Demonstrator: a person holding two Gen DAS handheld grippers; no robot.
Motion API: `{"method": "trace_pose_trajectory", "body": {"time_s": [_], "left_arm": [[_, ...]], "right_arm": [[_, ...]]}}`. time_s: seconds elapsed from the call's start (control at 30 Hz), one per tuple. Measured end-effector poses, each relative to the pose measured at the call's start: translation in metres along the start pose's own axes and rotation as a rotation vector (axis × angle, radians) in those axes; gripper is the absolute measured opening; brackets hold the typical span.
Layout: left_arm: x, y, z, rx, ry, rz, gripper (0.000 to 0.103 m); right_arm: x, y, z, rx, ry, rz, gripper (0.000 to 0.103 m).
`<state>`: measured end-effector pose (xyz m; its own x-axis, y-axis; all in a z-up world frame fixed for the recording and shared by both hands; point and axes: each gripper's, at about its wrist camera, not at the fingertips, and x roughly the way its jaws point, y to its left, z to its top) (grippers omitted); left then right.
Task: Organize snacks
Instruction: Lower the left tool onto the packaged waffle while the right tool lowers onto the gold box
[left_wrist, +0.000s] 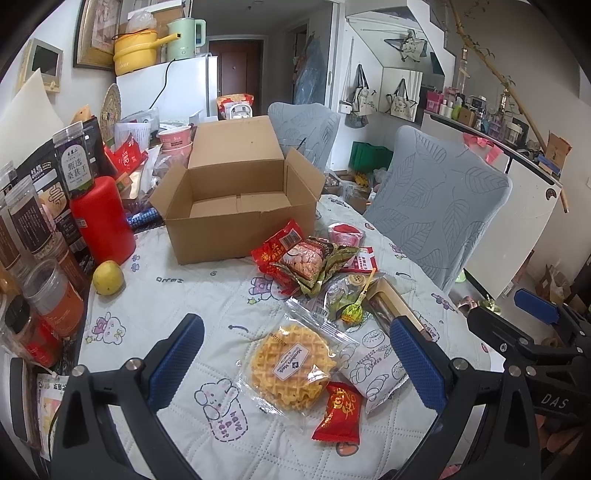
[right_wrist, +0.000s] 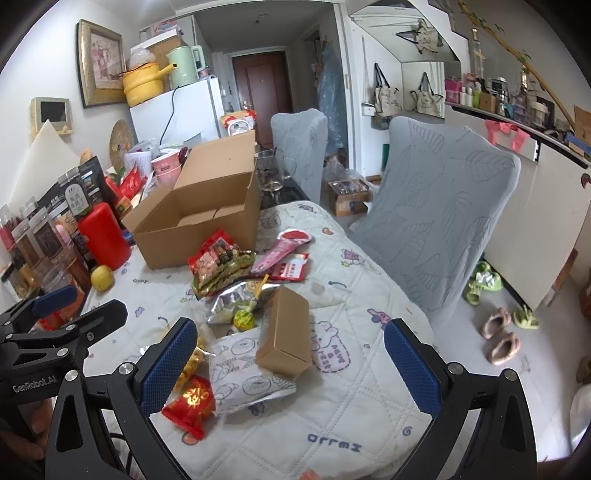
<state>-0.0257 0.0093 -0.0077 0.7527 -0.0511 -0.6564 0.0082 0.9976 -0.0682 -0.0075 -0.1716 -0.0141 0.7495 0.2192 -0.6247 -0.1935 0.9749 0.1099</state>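
An open, empty cardboard box (left_wrist: 236, 210) (right_wrist: 207, 218) stands on the quilted table. In front of it lies a heap of snacks: a red and green nut bag (left_wrist: 303, 262) (right_wrist: 218, 266), a green lollipop (left_wrist: 352, 312) (right_wrist: 244, 318), a small brown carton (right_wrist: 286, 332), a white bread packet (left_wrist: 373, 365) (right_wrist: 247, 373), a wrapped waffle (left_wrist: 293, 367) and a red candy packet (left_wrist: 338, 413) (right_wrist: 192, 400). My left gripper (left_wrist: 295, 363) hangs open over the waffle. My right gripper (right_wrist: 291, 363), also open, hovers by the brown carton, holding nothing.
Jars and a red bottle (left_wrist: 101, 218) crowd the table's left side, with a yellow fruit (left_wrist: 107, 277) beside them. Two grey-covered chairs (left_wrist: 436, 210) stand at the table's right edge. Slippers (right_wrist: 498, 332) lie on the floor.
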Motion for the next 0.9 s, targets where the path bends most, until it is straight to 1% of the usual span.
{"method": "trace_pose_trajectory", "body": {"time_s": [0.4,0.5,0.57,0.7,0.9], "left_arm": [[0.004,0.009,-0.012,-0.017,0.041,-0.042,0.103],[0.007,0.010,-0.017,-0.014,0.059,-0.064,0.103],[0.012,0.009,-0.022,-0.002,0.077,-0.084,0.103],[0.020,0.004,-0.030,0.038,0.104,-0.087,0.103],[0.042,0.009,-0.035,0.060,0.151,-0.104,0.103]], "right_arm": [[0.005,0.002,-0.014,0.016,0.031,0.036,0.103],[0.008,0.000,-0.018,0.023,0.041,0.048,0.103],[0.011,-0.001,-0.021,0.024,0.052,0.057,0.103],[0.020,-0.003,-0.026,0.027,0.074,0.076,0.103],[0.035,-0.009,-0.032,0.044,0.097,0.109,0.103]]}}
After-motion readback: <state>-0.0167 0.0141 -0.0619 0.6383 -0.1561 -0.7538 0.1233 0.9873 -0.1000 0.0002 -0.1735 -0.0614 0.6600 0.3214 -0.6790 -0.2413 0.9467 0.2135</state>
